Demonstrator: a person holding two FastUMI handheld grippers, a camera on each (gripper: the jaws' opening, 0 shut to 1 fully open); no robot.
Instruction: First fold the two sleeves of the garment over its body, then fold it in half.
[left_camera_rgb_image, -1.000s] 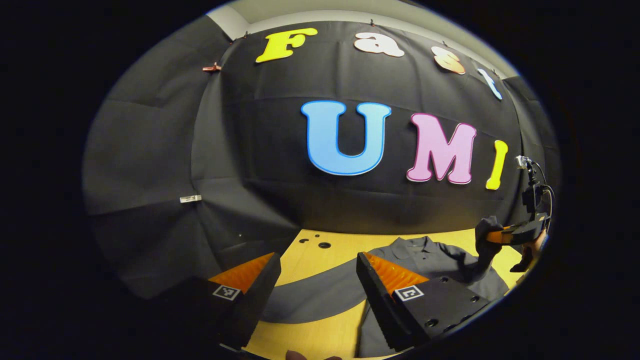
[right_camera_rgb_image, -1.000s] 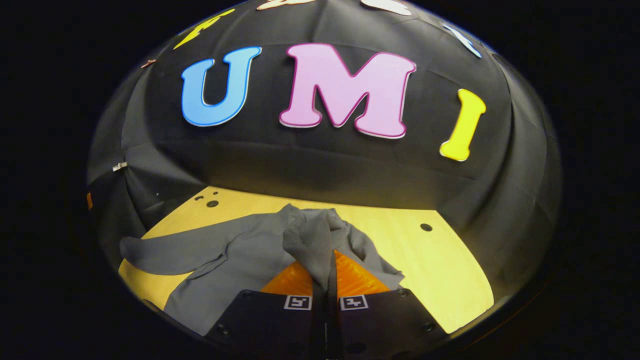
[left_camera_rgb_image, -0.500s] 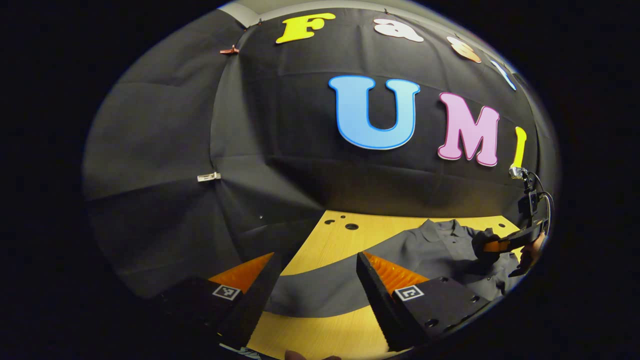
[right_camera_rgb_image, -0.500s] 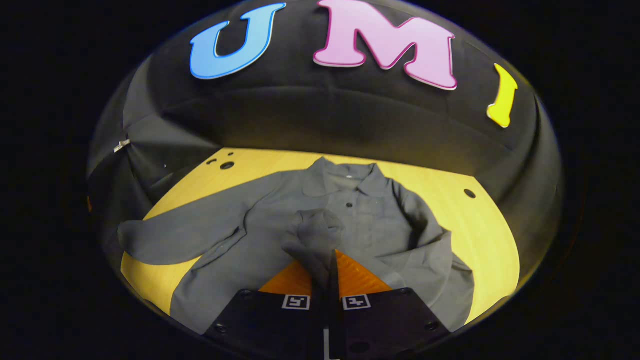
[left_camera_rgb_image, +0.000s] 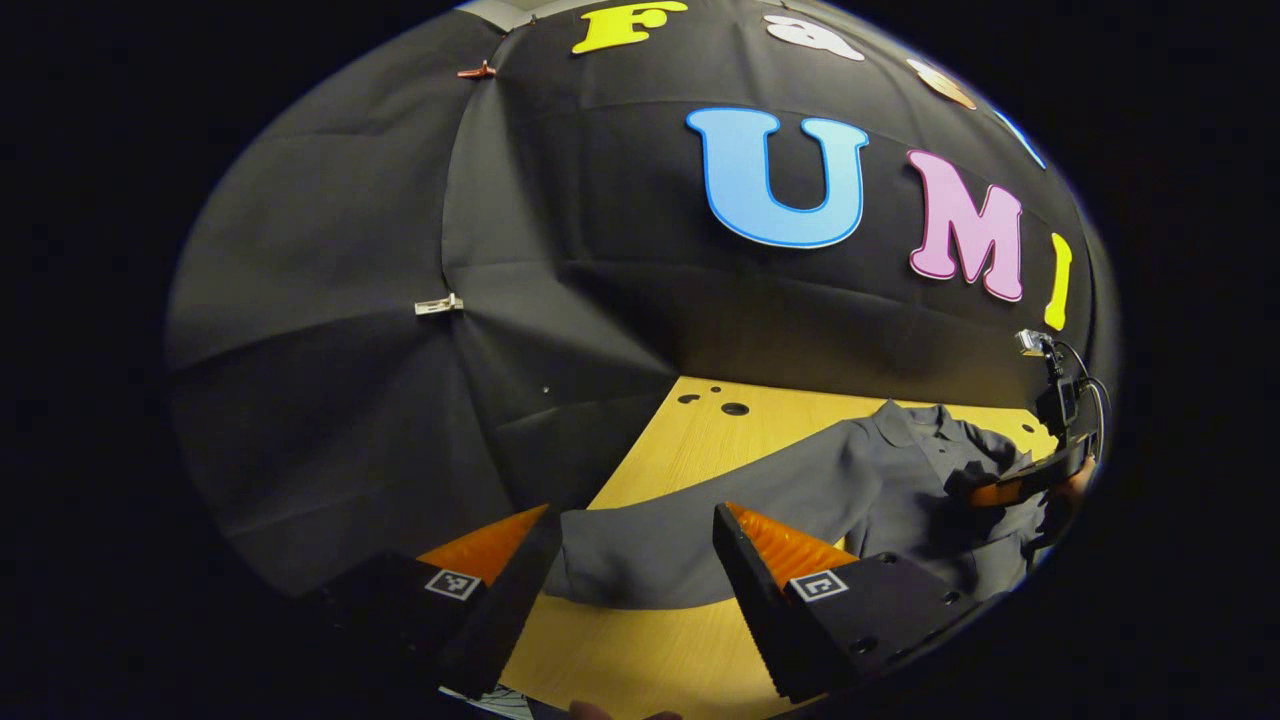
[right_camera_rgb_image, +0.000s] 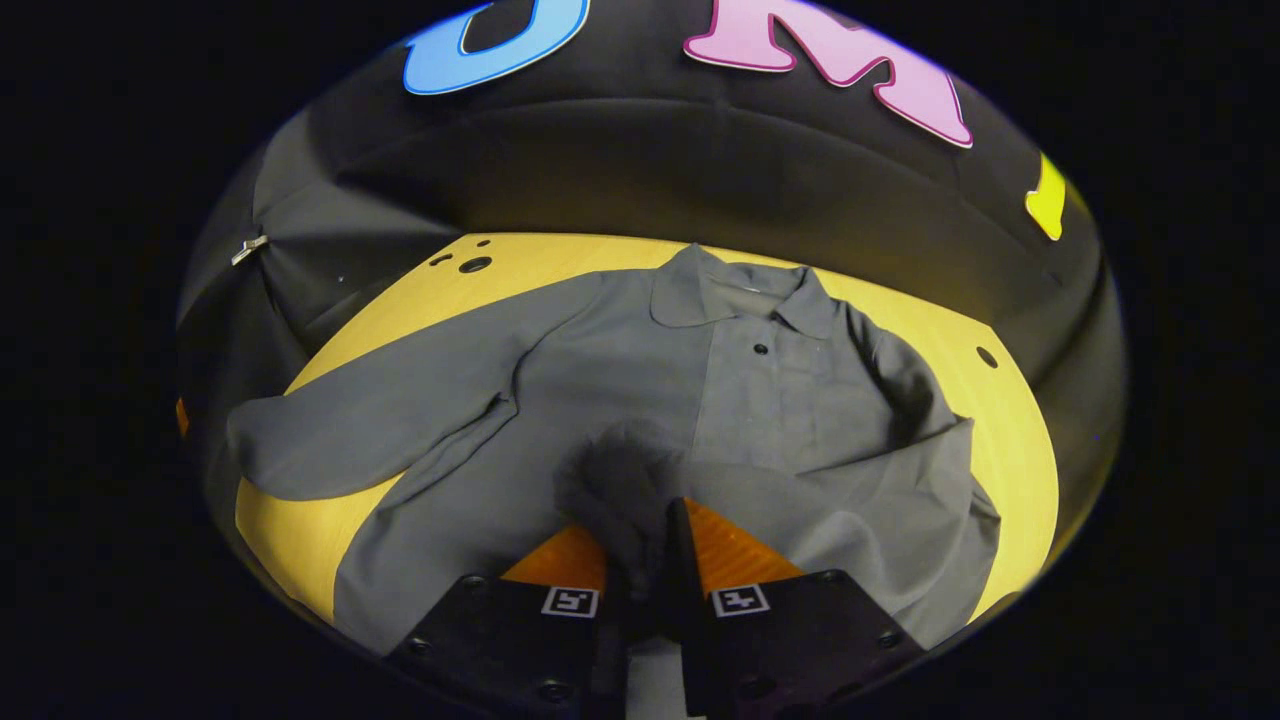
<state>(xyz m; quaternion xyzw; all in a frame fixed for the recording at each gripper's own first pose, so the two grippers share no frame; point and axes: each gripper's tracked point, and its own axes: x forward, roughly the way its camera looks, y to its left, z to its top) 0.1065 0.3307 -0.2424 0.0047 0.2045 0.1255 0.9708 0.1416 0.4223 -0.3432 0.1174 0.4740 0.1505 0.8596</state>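
Note:
A grey collared shirt (right_camera_rgb_image: 780, 400) lies flat on the yellow wooden table (right_camera_rgb_image: 1010, 440), collar at the far side. One sleeve is folded across the body, and its cuff (right_camera_rgb_image: 625, 480) is bunched between the fingers of my right gripper (right_camera_rgb_image: 660, 510), which is shut on it just above the shirt's lower body. The other sleeve (right_camera_rgb_image: 340, 430) stretches out to the left. In the left gripper view that sleeve (left_camera_rgb_image: 650, 560) lies below my left gripper (left_camera_rgb_image: 630, 530), whose fingers stand wide open over its end. The right gripper (left_camera_rgb_image: 1015, 485) shows far right there, held by a hand.
Round holes (right_camera_rgb_image: 475, 265) mark the table's far left corner, and one hole (right_camera_rgb_image: 987, 357) sits at the far right. Black cloth walls close the table at the back and left. The table's near edge (left_camera_rgb_image: 640, 690) runs just below my left fingers.
My right gripper has carried the cuff down and across the shirt's body, so the sleeve now lies folded. My left gripper has come closer to the outstretched sleeve's end.

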